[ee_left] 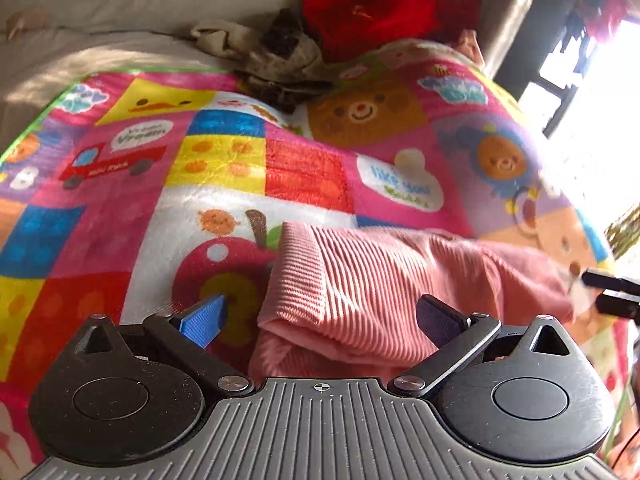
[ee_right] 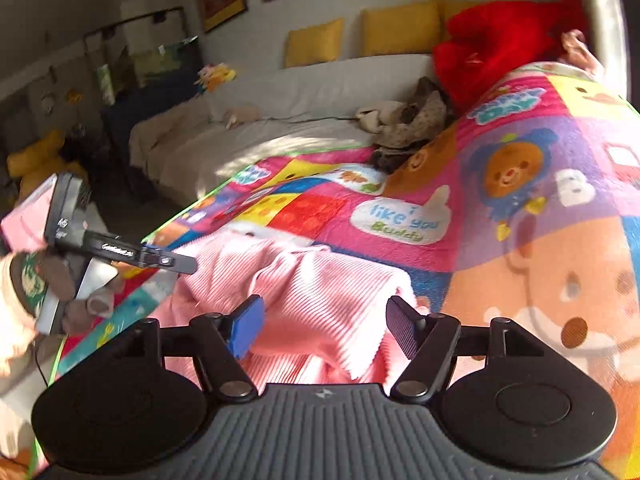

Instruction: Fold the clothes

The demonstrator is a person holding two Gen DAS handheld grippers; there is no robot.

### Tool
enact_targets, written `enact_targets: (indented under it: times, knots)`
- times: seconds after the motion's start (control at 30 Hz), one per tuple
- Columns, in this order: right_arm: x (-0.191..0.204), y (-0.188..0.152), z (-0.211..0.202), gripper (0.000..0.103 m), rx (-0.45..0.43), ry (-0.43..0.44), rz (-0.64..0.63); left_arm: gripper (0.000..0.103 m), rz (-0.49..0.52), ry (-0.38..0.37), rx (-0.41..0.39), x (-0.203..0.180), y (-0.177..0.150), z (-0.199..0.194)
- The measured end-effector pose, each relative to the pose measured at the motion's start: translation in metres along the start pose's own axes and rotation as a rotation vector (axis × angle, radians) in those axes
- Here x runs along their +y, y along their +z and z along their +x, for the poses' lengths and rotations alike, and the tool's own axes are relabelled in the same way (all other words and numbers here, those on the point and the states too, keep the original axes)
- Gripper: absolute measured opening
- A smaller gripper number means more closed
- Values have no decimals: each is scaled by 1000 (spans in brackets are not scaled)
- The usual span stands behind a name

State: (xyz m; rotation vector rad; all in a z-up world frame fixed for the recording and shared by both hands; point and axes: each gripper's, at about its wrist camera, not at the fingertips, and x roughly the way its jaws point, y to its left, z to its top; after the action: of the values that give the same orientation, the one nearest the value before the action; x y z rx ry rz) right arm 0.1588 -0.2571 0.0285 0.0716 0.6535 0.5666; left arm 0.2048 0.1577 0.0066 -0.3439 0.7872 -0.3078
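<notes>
A pink ribbed garment (ee_left: pixel 360 280) lies partly folded on the colourful patchwork blanket (ee_left: pixel 224 160). My left gripper (ee_left: pixel 320 320) is open just above its near folded edge, with the blue pad over the blanket and the dark pad over the cloth. In the right wrist view the same pink garment (ee_right: pixel 320 300) lies under my right gripper (ee_right: pixel 324 328), which is open with the cloth between and below its fingers. The left gripper also shows in the right wrist view (ee_right: pixel 176 262), at the garment's left end. The right gripper's fingers (ee_left: pixel 612 292) show at the right edge of the left wrist view.
A red garment (ee_left: pixel 368 4) and a grey-brown pile of clothes (ee_left: pixel 276 52) lie at the blanket's far edge. A beige sofa (ee_right: pixel 280 120) with yellow cushions (ee_right: pixel 400 28) stands behind. The blanket's green edge (ee_right: pixel 192 204) runs on the left, with floor beyond.
</notes>
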Motion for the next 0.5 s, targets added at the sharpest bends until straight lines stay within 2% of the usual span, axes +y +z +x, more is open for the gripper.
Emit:
enact_targets:
  times: [0.1, 0.13, 0.17, 0.2, 0.27, 0.37, 0.5]
  knots:
    - [-17, -5, 23, 68, 5, -14, 116, 101, -60, -6, 7, -1, 3, 14]
    - [-16, -10, 32, 67, 12, -8, 118, 92, -74, 2, 14, -3, 2, 18]
    - [-14, -14, 41, 55, 20, -2, 113, 62, -87, 10, 21, -5, 1, 23]
    - [-12, -18, 51, 30, 28, 3, 108, 52, -98, 11, 25, -7, 0, 24]
    - [-1, -22, 54, 14, 23, 1, 61, 34, -81, 19, 3, -13, -1, 17]
    - [10, -16, 28, 11, -33, 16, 2, 25, 8, 16, -42, -30, -8, -11]
    - [18, -17, -15, 11, -63, 63, -32, 25, 79, -20, -73, -50, -32, -53]
